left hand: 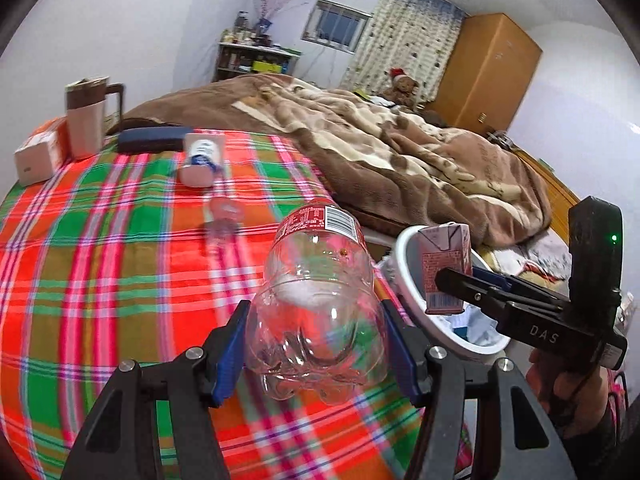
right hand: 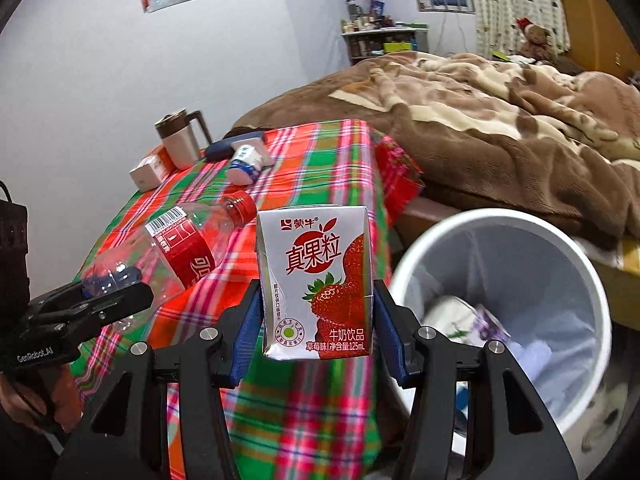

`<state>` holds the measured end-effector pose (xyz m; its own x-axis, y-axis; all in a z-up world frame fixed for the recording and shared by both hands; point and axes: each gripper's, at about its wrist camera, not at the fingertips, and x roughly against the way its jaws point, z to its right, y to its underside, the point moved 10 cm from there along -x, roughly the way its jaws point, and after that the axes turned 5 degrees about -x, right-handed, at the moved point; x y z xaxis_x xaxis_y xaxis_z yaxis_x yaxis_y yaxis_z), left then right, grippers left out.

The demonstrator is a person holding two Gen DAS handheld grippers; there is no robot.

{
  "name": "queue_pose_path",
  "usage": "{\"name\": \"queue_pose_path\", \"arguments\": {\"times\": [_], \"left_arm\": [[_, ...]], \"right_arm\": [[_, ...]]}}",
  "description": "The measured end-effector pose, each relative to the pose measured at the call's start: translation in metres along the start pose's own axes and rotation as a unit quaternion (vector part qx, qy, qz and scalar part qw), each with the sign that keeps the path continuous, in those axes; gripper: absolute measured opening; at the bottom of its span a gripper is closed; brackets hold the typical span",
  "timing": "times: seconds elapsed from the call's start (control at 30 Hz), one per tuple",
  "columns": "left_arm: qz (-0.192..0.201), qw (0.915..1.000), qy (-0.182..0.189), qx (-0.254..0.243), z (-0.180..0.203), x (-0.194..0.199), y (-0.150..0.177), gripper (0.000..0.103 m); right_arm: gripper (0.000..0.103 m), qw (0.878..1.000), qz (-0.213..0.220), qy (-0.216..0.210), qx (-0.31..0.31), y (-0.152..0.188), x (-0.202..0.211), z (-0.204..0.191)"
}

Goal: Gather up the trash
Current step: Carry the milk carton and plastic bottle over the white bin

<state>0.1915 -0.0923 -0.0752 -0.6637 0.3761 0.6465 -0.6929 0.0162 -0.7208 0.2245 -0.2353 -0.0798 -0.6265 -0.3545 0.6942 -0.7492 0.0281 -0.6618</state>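
Mug [left hand: 89, 118], small box [left hand: 38, 154], dark case [left hand: 154, 140] on plaid cloth [left hand: 100, 260]; beyond, brown blanket [left hand: 400, 152].

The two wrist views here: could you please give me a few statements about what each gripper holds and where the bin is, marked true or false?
1. The left gripper is shut on an empty clear plastic bottle. True.
2. The bottle's cap is missing. False: a red cap is on it.
3. The right gripper holds a strawberry milk carton. True.
4. The white trash bin is empty. False: crumpled wrappers and paper lie inside.
5. The mug lies on its side on the plaid tablecloth. False: it stands upright.
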Motion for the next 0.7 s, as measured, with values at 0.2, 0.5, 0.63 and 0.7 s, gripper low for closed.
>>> {"name": "queue_pose_path", "arguments": {"times": [0.2, 0.5, 0.63, 0.7], "left_arm": [[-0.003, 0.9992, 0.026, -0.031, 0.037, -0.013, -0.008, 0.062], [-0.016, 0.9958, 0.064, -0.063, 0.087, -0.038, -0.014, 0.062], [-0.027, 0.9939, 0.076, -0.076, 0.105, -0.051, -0.012, 0.062], [-0.031, 0.9928, 0.082, -0.081, 0.113, -0.058, -0.012, 0.062]], "right_arm": [[0.054, 0.999, 0.020, 0.032, -0.024, -0.002, 0.020, 0.034], [0.054, 0.993, 0.044, 0.079, -0.075, 0.002, 0.050, 0.094], [0.054, 0.991, 0.039, 0.088, -0.093, 0.009, 0.050, 0.108], [0.054, 0.990, 0.036, 0.092, -0.099, 0.011, 0.050, 0.114]]}}
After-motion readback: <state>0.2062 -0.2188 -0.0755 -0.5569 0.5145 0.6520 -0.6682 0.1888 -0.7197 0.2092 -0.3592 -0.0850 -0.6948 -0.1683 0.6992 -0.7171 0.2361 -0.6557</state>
